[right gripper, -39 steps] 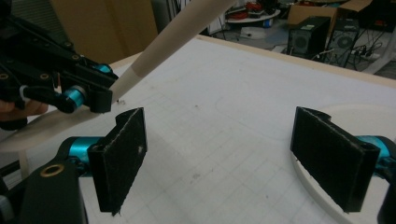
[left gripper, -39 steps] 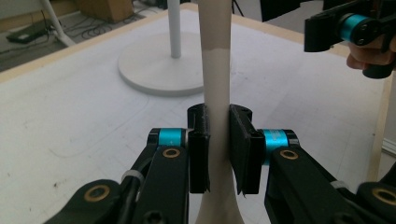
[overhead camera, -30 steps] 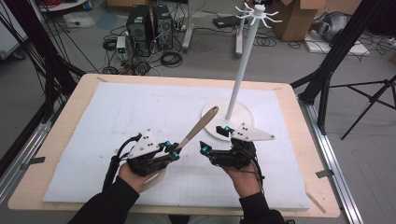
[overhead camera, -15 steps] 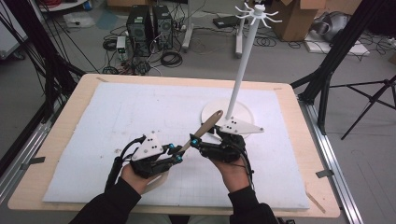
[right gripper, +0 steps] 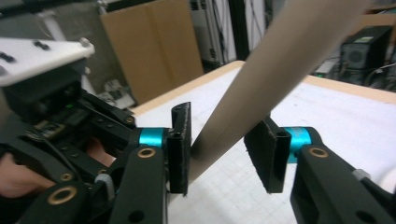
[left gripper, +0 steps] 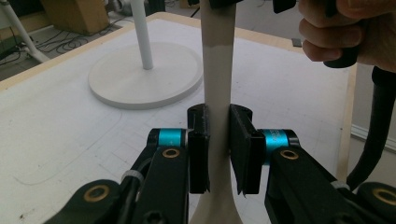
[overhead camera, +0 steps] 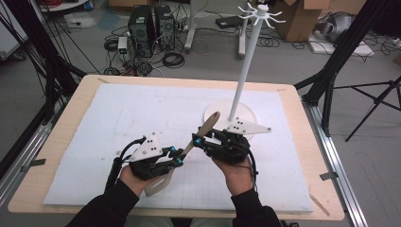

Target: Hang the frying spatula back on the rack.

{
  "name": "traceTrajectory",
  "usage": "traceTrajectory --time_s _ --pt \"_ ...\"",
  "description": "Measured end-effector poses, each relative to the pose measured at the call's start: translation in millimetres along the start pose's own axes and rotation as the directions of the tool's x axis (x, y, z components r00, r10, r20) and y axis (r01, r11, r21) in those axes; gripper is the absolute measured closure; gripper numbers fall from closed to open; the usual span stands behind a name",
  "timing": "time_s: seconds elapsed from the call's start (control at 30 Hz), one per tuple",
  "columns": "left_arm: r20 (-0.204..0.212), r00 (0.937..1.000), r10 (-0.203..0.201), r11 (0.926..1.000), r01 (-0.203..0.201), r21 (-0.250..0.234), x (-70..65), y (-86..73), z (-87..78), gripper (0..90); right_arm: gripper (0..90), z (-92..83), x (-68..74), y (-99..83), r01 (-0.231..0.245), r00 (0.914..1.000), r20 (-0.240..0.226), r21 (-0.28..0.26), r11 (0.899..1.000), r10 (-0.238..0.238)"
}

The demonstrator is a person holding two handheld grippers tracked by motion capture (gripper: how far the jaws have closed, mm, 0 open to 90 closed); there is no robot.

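High view: the left gripper (overhead camera: 177, 156) clamped the spatula (overhead camera: 202, 132) above the white mat (overhead camera: 118, 118), the right gripper (overhead camera: 196, 140) alongside. Left gripper view: pads (left gripper: 198, 140) pressed the handle, stand base (left gripper: 144, 77) beyond. Right gripper view: jaws had just been closing, one pad (right gripper: 180, 144) touching the handle, the other apart.

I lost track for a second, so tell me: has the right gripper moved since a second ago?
Yes. In the high view the right gripper has moved left, away from the white stand's base and onto the spatula handle, its jaws closing around it.
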State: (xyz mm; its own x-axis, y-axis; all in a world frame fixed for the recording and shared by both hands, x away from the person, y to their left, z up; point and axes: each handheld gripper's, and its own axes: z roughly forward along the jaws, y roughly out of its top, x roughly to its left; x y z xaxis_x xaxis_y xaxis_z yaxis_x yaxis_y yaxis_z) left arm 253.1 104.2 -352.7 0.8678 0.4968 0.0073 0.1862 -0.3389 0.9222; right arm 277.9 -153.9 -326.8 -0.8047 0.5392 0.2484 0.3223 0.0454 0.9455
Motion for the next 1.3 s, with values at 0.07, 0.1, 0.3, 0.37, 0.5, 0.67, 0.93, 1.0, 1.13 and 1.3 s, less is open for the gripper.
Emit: traceTrajectory --time_s 0.07,0.1,0.3,0.37,0.5,0.67,0.93,1.0,1.13,1.3 --pt "0.018 0.9998 0.001 1.0000 -0.001 -0.004 1.6 0.0 -1.5 77.6 64.7 -0.4 -0.3 0.7 -0.013 0.9995 -0.028 -0.005 1.000 0.013" --pt "0.024 0.9997 0.000 1.0000 0.000 -0.005 2.1 0.1 -2.2 77.6 65.6 -0.3 -0.9 0.9 -0.019 0.9988 -0.045 -0.014 1.000 0.018" --pt "0.074 0.9972 -0.004 1.0000 0.005 -0.007 7.9 -0.8 -5.7 77.3 69.6 2.0 0.0 2.7 -0.046 0.9911 -0.126 -0.021 0.999 0.043" --pt "0.088 0.9961 -0.005 0.9999 0.006 -0.012 8.7 -1.4 -6.6 77.3 70.1 2.6 0.8 3.0 -0.045 0.9898 -0.136 -0.021 0.999 0.042" --pt "0.118 0.9930 0.001 0.9996 0.003 -0.028 9.9 -1.7 -9.1 77.3 71.3 3.0 6.6 6.4 -0.025 0.9870 -0.159 -0.022 0.999 0.021" --pt "0.170 0.9855 0.009 0.9984 0.001 -0.056 10.4 -1.2 -12.9 77.0 72.1 1.7 17.3 14.4 0.032 0.9790 -0.201 -0.024 0.999 -0.036" --pt "0.294 0.9558 -0.014 0.9981 0.032 -0.054 8.7 -0.8 -5.2 68.8 72.7 2.0 28.5 23.6 0.082 0.9578 -0.274 -0.027 0.996 -0.086" --pt "0.305 0.9522 -0.018 0.9970 0.040 -0.066 7.8 -0.7 -2.6 66.8 72.7 2.2 28.8 23.9 0.088 0.9556 -0.280 -0.027 0.996 -0.093" --pt "0.362 0.9314 -0.040 0.9910 0.083 -0.105 9.4 -0.3 0.9 58.8 72.7 1.6 29.6 23.8 0.095 0.9428 -0.318 -0.026 0.995 -0.099" --pt "0.402 0.9154 -0.019 0.9884 0.078 -0.130 7.0 -0.5 4.0 65.8 72.7 0.4 28.6 23.6 0.092 0.9273 -0.361 -0.034 0.995 -0.098"
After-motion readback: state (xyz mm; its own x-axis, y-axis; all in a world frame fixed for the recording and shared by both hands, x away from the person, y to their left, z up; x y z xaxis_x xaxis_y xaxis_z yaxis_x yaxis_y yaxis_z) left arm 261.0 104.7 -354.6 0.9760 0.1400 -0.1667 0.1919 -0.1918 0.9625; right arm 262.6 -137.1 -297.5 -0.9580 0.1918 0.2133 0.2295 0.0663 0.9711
